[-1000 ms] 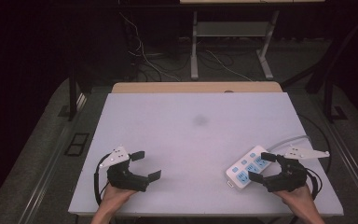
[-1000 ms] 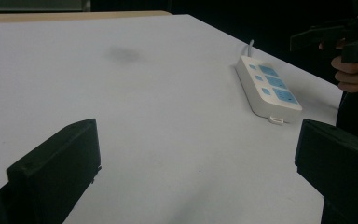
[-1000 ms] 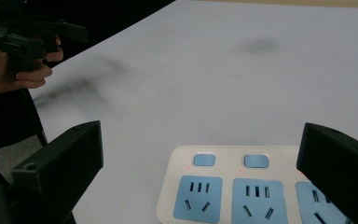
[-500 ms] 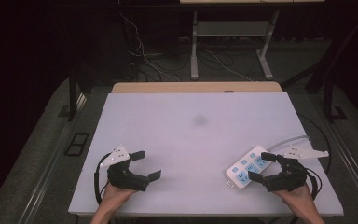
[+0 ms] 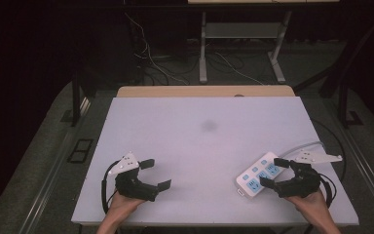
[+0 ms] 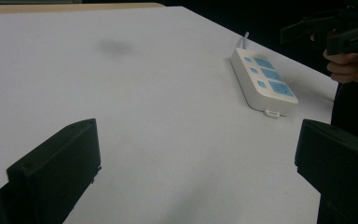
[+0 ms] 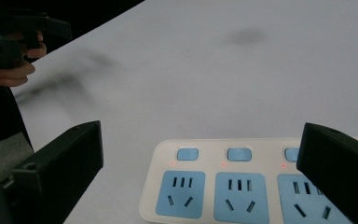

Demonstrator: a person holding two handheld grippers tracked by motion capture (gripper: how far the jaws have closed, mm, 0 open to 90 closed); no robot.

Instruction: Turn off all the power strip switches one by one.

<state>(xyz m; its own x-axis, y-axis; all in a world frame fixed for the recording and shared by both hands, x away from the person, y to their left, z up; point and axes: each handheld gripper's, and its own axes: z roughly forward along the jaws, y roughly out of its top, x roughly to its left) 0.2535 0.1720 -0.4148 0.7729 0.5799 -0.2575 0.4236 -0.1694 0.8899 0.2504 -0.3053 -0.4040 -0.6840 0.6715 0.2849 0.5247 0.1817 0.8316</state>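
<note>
A white power strip (image 5: 258, 174) with blue sockets lies on the white table (image 5: 204, 141) near its front right corner; its cord runs off to the right. My right gripper (image 5: 273, 174) stands open right beside it, jaws wide apart just over the strip's near end. In the right gripper view the power strip (image 7: 214, 184) shows three small red lights and lies between the jaws of my right gripper (image 7: 200, 189). My left gripper (image 5: 156, 174) is open at the front left with nothing between its jaws. From the left gripper (image 6: 196, 186) view, the power strip (image 6: 263, 81) lies far off.
A faint dark smudge (image 5: 209, 126) marks the middle of the table. A wooden edge (image 5: 204, 91) runs along the far side. Cables and a metal stand leg (image 5: 203, 48) sit on the dark floor beyond.
</note>
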